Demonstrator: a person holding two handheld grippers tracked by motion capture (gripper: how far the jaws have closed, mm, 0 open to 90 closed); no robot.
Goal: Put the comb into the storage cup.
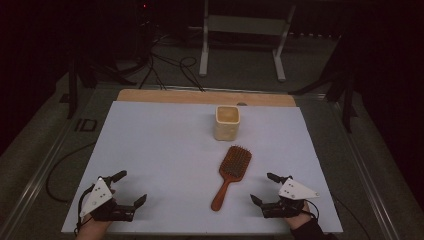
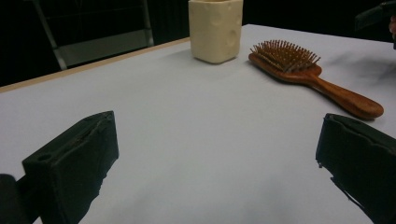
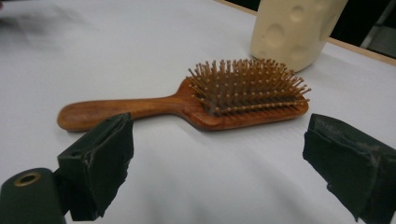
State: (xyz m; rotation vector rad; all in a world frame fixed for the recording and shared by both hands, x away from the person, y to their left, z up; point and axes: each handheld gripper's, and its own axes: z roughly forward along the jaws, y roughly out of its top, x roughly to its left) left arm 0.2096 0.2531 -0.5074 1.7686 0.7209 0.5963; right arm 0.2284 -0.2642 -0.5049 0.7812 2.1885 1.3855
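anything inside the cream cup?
Looking down from the high view, the cream cup shows a tan interior with nothing sticking out. Its bottom is hidden by the walls, so small contents cannot be ruled out. The hairbrush lies outside, nearer the person.

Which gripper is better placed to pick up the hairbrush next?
Right. The right gripper, open, sits nearer the hairbrush, whose handle points its way; the left gripper, also open, is farther off.

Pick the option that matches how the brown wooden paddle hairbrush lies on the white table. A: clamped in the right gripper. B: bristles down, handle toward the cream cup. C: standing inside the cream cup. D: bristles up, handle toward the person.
D: the brown wooden paddle hairbrush lies flat with bristles up, its handle pointing toward the person's edge, near the cream dimpled cup, free of both open grippers.
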